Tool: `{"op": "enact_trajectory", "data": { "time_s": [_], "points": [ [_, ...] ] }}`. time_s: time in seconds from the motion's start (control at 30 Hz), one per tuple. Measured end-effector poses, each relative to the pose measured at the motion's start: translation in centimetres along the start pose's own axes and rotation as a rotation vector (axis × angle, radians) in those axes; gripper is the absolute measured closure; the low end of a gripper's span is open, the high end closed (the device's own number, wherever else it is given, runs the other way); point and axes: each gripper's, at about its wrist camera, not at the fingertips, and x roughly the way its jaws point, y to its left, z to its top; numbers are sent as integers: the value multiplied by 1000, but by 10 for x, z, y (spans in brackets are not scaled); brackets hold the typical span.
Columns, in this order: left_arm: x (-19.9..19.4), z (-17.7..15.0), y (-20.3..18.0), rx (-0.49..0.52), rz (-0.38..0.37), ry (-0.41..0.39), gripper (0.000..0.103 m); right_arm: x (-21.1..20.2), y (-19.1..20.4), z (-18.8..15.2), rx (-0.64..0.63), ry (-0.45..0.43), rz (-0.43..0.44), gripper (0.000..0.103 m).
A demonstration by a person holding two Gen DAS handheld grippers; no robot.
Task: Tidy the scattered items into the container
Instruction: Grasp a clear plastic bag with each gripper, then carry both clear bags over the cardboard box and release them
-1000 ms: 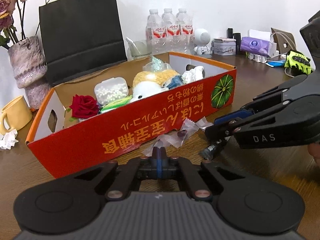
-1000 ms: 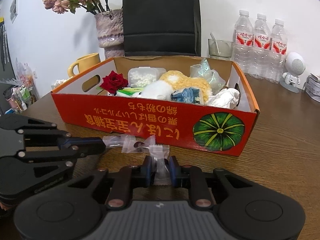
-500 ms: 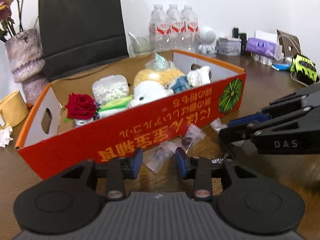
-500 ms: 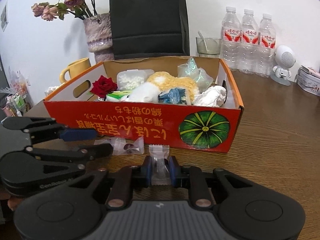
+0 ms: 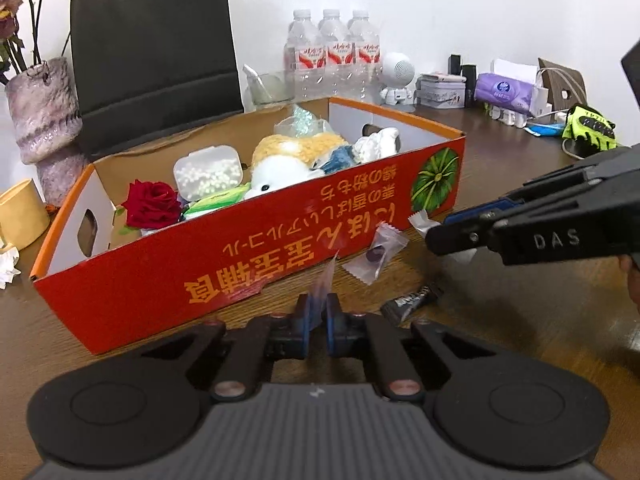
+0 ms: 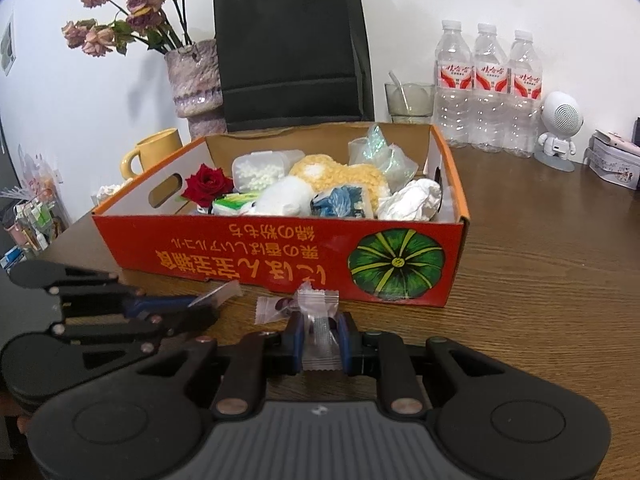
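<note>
In front of the red box, on the bench, the left gripper has its fingers clamped on a clear wrapper. The right gripper pinches a wrapped candy. Another candy lies between them.

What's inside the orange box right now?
In the orange box: a red rose, a clear case of white beads, a green packet, a yellow-and-white plush, crumpled paper and a cellophane bag. Anything beneath them is hidden.
</note>
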Motion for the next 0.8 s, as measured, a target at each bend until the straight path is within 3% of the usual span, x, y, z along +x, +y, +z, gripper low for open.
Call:
{"op": "enact_trajectory", "data": {
  "time_s": [0.23,0.47,0.63,0.8],
  "points": [
    [-41,-2,-4,-49,19,-85,95,-18,0,-1,14,-34,14,86],
    [-86,30,28,-195,17,-216,95,-57,7,24,20,-173,27,86],
    [-77,64,61,-288,70,-253,95,-50,5,61,18,-219,0,86],
    [-39,73,96,-405,116,-214,95,-7,-7,91,44,-197,-65,86]
  ]
}}
